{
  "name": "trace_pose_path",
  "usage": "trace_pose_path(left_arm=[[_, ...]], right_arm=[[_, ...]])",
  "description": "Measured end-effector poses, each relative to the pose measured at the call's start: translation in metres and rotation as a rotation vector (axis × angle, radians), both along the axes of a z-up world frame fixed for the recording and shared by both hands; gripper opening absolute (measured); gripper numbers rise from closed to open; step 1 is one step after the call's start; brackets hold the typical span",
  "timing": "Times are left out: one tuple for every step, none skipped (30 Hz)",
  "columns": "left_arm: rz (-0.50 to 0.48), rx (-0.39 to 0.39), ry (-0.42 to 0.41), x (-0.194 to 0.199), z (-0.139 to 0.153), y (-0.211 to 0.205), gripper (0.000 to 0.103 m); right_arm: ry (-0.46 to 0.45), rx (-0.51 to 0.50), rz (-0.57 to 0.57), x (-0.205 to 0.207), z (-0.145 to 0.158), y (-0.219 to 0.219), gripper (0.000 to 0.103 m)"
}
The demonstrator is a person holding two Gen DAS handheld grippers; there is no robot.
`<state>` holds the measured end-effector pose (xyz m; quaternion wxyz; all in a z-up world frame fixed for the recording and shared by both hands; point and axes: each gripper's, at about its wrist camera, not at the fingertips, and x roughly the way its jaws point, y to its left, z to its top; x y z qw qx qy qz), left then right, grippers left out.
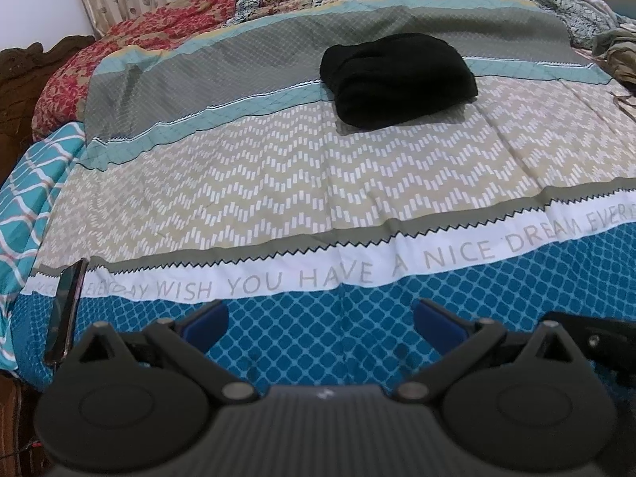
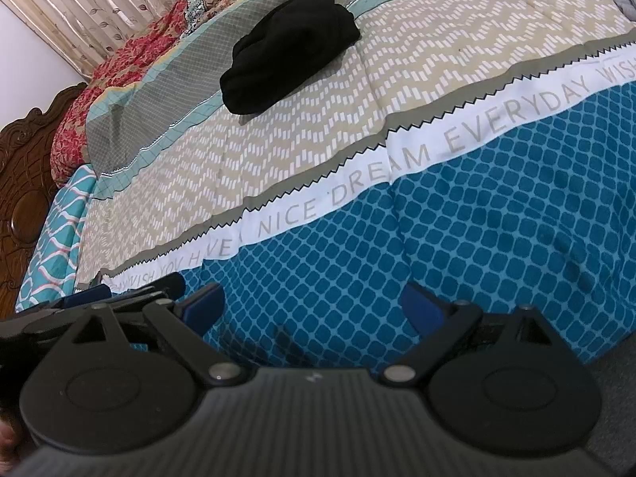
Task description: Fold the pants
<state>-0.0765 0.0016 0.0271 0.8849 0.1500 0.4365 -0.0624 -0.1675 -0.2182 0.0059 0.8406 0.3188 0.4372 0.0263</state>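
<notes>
Where the views begin, nearest the cameras: left tool (image 1: 320,320) and right tool (image 2: 312,304), each with blue-padded fingers spread wide and nothing between them.
Left tool: hovers over the blue lattice band of the bedspread (image 1: 318,183); part of the other tool shows at the right edge of its view.
Right tool: hovers over the same blue band (image 2: 497,206); the left tool's fingers show just beside it at its left.
Phone (image 1: 65,310): dark slab lying at the bedspread's near left edge, across the white lettered band.
Lettered band: white strip reading "WISH YOU HAVE A NICE DREAM EVERYDAY", bordered by a zigzag line.
Pants (image 1: 397,79): black, folded into a compact bundle, resting on the bedspread well apart from both tools, across the beige chevron, teal and grey bands (image 2: 290,49).
Beyond: red floral quilt (image 1: 119,51), carved wooden headboard (image 2: 28,183), leaf-print curtain (image 2: 91,4).
</notes>
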Motion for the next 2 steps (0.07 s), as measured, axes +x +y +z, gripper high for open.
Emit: trace_pose_path(left_arm=[[-0.001, -0.004, -0.002, -0.0001, 0.0007, 0.0000, 0.103], [-0.001, -0.011, -0.005, 0.0001, 0.0016, 0.0004, 0.103]], right_arm=[[-0.004, -0.003, -0.001, -0.0005, 0.0004, 0.0005, 0.097], [-0.013, -0.006, -0.003, -0.0014, 0.0013, 0.0014, 0.097]])
